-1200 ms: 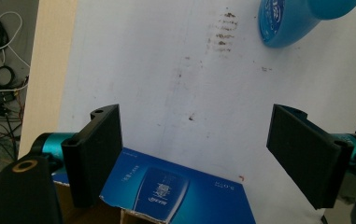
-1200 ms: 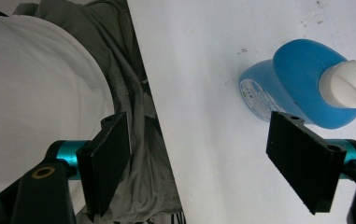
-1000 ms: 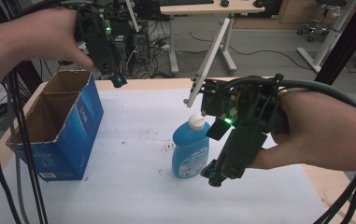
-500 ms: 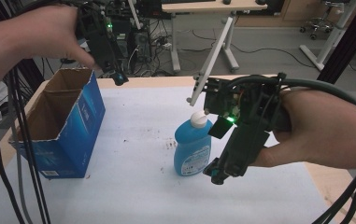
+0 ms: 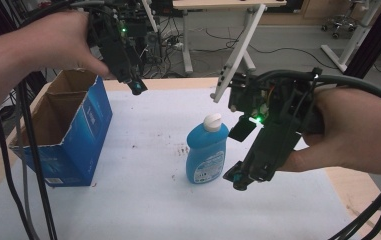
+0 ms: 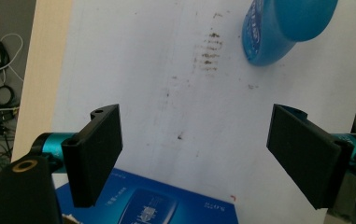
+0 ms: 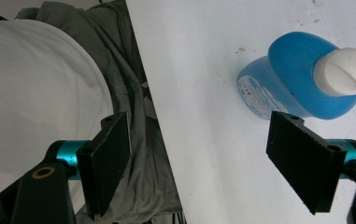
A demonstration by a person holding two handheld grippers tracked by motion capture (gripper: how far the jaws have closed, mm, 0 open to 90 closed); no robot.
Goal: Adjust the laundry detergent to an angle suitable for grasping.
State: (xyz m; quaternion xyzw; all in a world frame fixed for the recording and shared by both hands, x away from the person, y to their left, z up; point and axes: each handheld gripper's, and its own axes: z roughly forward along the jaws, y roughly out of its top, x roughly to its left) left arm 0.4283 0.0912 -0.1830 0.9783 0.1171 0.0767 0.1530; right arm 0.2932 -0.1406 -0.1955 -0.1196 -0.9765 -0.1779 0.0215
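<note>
The bottle (image 5: pixel 206 150) stands upright on the table (image 5: pixel 148 200), about mid-table, white cap (image 5: pixel 213 121) on top, so its long axis runs straight up and down; the cap's spout leans a touch toward your right side. Its label faces you in the high view. Your right gripper (image 5: pixel 238 176) is the near one, hanging just beside the bottle's lower right flank, apart from it, angled down and toward you. In the right gripper view the fingers (image 7: pixel 303 162) stand wide apart with nothing between them, and the bottle (image 7: pixel 302 77) sits up beyond the far finger, off to one side rather than in the gap. So that's the relation to fix, I'd say: you'd want to swing those fingers round until the bottle's body falls between them, squeezing across its narrow width, axis kept vertical. Your left gripper (image 5: pixel 137 89) is well off, up over the back edge of the table by the box (image 5: pixel 78 140), whose open top faces up. In the left gripper view its fingers (image 6: pixel 96 156) are spread wide and empty too, with the bottle (image 6: pixel 283 28) far ahead at the top.
</note>
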